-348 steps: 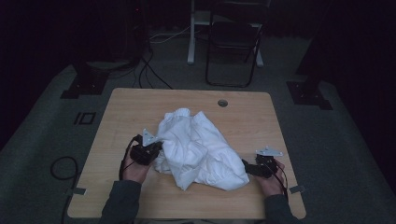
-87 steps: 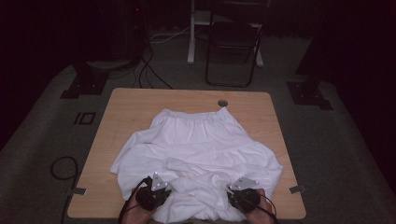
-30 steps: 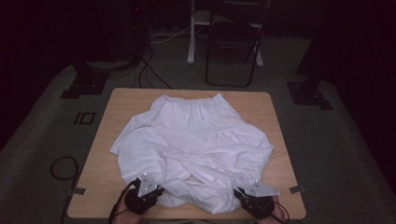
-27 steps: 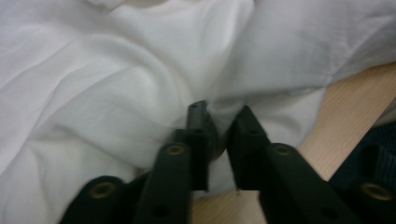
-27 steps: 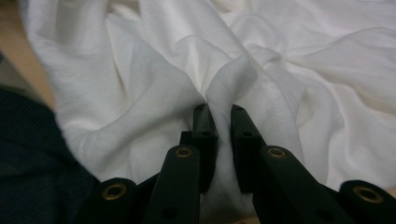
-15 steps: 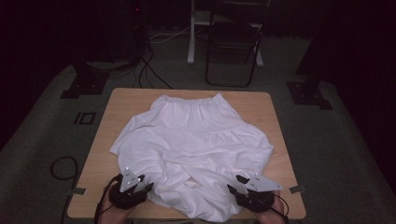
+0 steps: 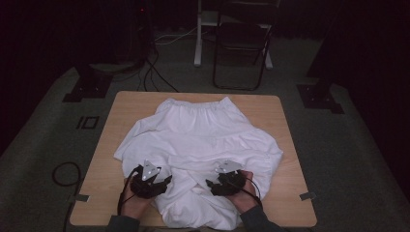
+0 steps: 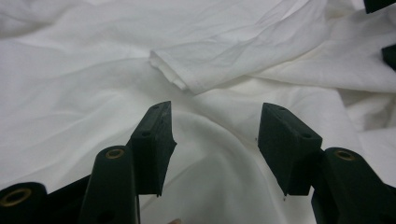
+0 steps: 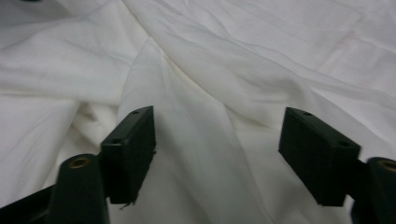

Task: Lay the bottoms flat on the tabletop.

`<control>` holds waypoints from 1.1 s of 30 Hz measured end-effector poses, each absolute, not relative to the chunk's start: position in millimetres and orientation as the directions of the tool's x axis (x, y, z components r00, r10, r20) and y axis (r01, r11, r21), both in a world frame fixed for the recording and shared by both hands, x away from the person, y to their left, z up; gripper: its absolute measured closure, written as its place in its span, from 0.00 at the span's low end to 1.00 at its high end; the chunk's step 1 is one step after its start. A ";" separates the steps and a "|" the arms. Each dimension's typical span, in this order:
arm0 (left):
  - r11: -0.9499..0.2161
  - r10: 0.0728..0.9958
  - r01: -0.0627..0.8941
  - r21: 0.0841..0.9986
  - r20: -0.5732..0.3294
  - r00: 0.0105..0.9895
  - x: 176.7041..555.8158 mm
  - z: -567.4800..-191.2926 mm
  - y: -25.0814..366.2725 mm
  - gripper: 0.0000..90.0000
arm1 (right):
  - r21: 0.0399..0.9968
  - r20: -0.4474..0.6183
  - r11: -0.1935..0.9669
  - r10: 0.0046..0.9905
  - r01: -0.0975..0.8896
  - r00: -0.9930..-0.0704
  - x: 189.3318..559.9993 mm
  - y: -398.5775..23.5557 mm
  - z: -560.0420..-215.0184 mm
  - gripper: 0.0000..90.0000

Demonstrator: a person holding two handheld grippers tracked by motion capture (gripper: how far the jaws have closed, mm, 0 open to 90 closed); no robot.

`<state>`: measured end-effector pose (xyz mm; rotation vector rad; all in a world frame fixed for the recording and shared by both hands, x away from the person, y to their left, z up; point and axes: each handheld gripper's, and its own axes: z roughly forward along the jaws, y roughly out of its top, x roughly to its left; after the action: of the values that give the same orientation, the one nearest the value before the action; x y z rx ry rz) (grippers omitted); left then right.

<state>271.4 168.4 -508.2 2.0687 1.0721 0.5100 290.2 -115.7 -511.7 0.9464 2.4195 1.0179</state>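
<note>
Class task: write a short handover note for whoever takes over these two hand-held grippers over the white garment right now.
Left gripper: jaws open, just been opening, nothing gripped, over the cloth.
Right gripper: jaws open, just been opening, nothing gripped.
White garment: spread on the wooden table, gathered waistband at the far side, near edge rumpled, a folded hem lying ahead of the left jaws.
Done: garment laid out.
Left: probably smoothing or folding.

Garment (image 7: 203, 140): white cloth, thin, matt, soft creases, stitched hem. Table (image 7: 121, 108): light wood-look top, smooth, matt. Left gripper (image 8: 212, 140) & right gripper (image 9: 217, 156): black matt plastic jaws w/ brass-coloured rivets; grey metal-look plates on top.
</note>
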 end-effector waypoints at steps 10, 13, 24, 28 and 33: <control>-0.398 0.825 0.589 0.703 -0.007 0.565 280.8 -542.5 160.4 0.49 | 0.626 -0.150 0.639 0.662 0.448 -0.734 307.5 -79.1 -532.3 0.32; -0.390 0.826 0.584 0.712 -0.009 0.563 280.6 -544.5 161.6 0.49 | 0.625 -0.121 0.625 0.669 0.467 -0.733 306.6 -84.2 -533.7 0.55; -0.392 0.824 0.562 0.728 0.006 0.567 278.0 -547.2 162.1 0.50 | 0.622 -0.120 0.565 0.753 0.542 -0.647 294.4 -126.7 -530.9 0.89; -0.390 0.824 0.561 0.731 0.004 0.567 277.8 -547.5 162.5 0.50 | 0.625 -0.146 0.524 0.806 0.578 -0.573 286.4 -154.6 -528.1 0.92; -0.388 0.824 0.560 0.732 0.003 0.567 277.7 -547.7 162.7 0.50 | 0.633 -0.159 0.464 0.862 0.620 -0.481 274.0 -193.9 -524.6 0.91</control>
<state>277.7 162.7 -547.7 2.1006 1.1027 0.4840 274.0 -193.9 -524.6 1.2358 2.2536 0.6988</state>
